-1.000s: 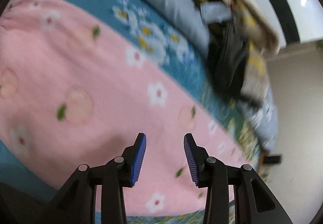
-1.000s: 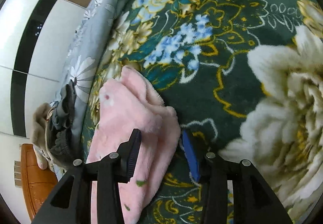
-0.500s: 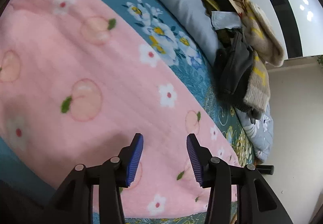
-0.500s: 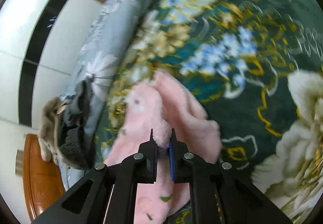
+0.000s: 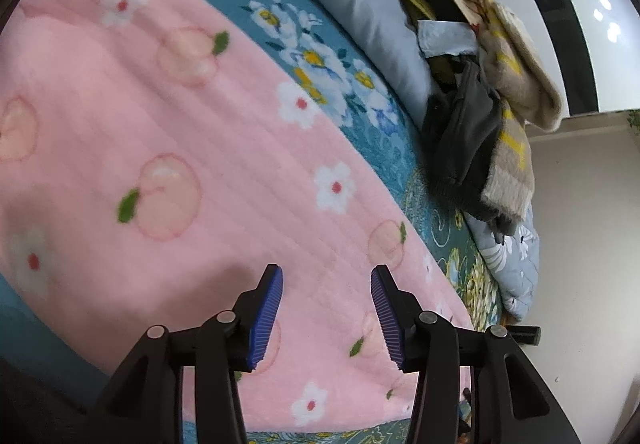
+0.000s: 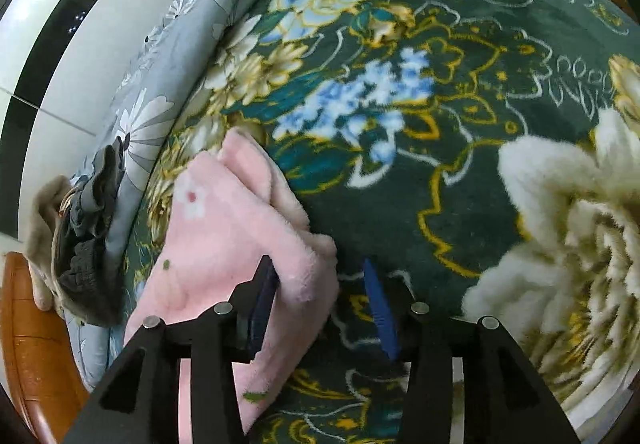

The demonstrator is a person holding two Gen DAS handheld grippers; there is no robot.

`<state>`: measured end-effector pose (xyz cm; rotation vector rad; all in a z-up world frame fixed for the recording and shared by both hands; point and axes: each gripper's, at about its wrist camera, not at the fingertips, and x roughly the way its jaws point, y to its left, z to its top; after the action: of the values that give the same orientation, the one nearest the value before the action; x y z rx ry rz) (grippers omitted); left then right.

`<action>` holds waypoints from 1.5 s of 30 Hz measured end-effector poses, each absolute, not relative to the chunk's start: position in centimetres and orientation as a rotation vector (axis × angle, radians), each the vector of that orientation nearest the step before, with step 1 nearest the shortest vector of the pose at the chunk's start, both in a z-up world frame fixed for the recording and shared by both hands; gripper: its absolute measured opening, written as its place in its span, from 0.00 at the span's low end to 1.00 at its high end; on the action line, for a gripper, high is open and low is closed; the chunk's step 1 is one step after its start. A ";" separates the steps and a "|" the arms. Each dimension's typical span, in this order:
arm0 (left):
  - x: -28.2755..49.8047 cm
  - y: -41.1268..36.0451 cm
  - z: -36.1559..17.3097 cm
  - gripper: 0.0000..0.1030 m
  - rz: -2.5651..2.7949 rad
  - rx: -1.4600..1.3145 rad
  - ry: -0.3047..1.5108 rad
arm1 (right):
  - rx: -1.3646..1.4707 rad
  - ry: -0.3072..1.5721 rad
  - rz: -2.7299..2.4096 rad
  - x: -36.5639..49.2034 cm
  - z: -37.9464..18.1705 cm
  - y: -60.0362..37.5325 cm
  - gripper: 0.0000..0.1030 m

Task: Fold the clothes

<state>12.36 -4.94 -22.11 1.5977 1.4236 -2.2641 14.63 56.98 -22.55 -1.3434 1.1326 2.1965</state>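
A pink fleece garment [image 5: 168, 147] with peach and flower prints lies spread flat on the bed. My left gripper [image 5: 326, 318] is open just above its near part, holding nothing. In the right wrist view the garment's folded fluffy corner [image 6: 240, 240] lies on the dark green floral blanket [image 6: 420, 171]. My right gripper [image 6: 320, 308] is open, with the corner resting loose between its jaws against the left finger [image 6: 260, 304].
A pile of other clothes [image 5: 476, 91] lies on the grey floral duvet [image 5: 360, 3] at the far side of the bed; it also shows in the right wrist view [image 6: 76, 228]. A white and black wardrobe [image 6: 48, 27] stands behind. The wooden bed frame [image 6: 28, 344] edges the blanket.
My right gripper was shut on the pink corner half a second ago and has now opened, and the corner has dropped onto the blanket. My left gripper stayed open.
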 end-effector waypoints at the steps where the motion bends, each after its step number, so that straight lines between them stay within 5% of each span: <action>1: 12.4 -4.9 -22.1 0.49 -2.269 1.599 1.421 | -1.345 1.146 2.189 14.7 -22.8 57.0 0.47; 5: 12.3 -4.6 -22.0 0.49 -2.290 1.608 1.400 | -1.313 1.304 2.170 14.5 -23.5 56.5 0.49; 8: 12.4 -4.8 -22.1 0.49 -2.278 1.597 1.421 | -1.299 1.410 2.161 14.0 -23.5 55.9 0.18; 10: 12.4 -4.9 -22.2 0.49 -2.272 1.592 1.430 | -1.256 1.439 2.200 13.7 -22.2 55.7 0.13; 17: 12.5 -5.2 -22.4 0.49 -2.263 1.575 1.474 | -1.189 1.397 2.238 13.4 -19.8 57.3 0.11; 22: 12.5 -5.2 -22.2 0.49 -2.272 1.574 1.487 | -1.296 1.174 2.331 11.9 -17.9 53.7 0.11; 30: 12.5 -5.3 -21.7 0.51 -2.284 1.553 1.518 | -1.452 0.345 3.019 9.0 -7.8 34.8 0.12; 41: 13.2 -6.8 -21.0 0.52 -2.280 1.457 1.633 | -2.088 -0.059 3.129 13.0 -16.4 15.5 0.13; 45: 12.9 -6.4 -20.9 0.52 -2.297 1.481 1.611 | -2.230 -0.174 3.064 13.6 -18.3 14.2 0.25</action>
<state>12.86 -6.44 -20.86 1.4811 1.6114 -2.2966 13.59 14.20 -18.28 -2.2300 -0.1740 3.0643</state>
